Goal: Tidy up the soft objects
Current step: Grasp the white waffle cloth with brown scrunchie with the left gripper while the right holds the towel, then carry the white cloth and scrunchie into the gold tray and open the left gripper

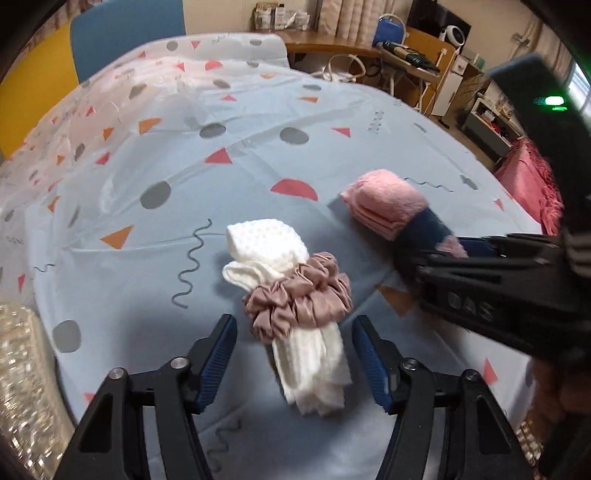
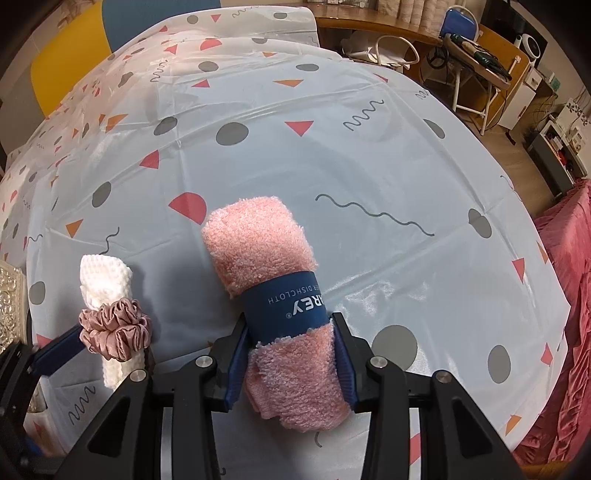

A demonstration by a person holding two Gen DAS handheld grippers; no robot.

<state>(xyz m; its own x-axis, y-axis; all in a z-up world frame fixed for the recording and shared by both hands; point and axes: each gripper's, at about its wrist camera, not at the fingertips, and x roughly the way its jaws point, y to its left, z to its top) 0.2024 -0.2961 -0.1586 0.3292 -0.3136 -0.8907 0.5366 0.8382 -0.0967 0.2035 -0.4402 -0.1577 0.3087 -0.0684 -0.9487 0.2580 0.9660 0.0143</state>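
The rolled pink dishcloth (image 2: pixel 266 280), banded by a dark blue paper sleeve (image 2: pixel 288 306), sits pinched at its near end between the blue pads of the right gripper (image 2: pixel 291 354), its far end lying forward on the patterned tablecloth (image 2: pixel 369 155). Just to its left lies the one other bundle: a white waffle-weave cloth (image 1: pixel 266 243) rolled lengthwise and cinched round the middle by a dusty-pink satin scrunchie (image 1: pixel 299 299). That bundle rests flat on the table, its near end reaching in between the fingers of the left gripper (image 1: pixel 295 354), whose jaws stand wide apart on either side without touching it. So there are two cloth rolls, one scrunchie and one paper sleeve. From the left wrist view the right gripper's black body (image 1: pixel 480 288) crosses the right side of the scene and hides the near half of the pink roll. A shiny, silvery patterned thing (image 1: pixel 22 369) sits at the table's left edge, too blurred to name. Beyond the table stand a blue chair (image 1: pixel 125 33) and a yellow one (image 1: pixel 37 85), and a rose-coloured fabric (image 2: pixel 561 280) drapes off to the right.
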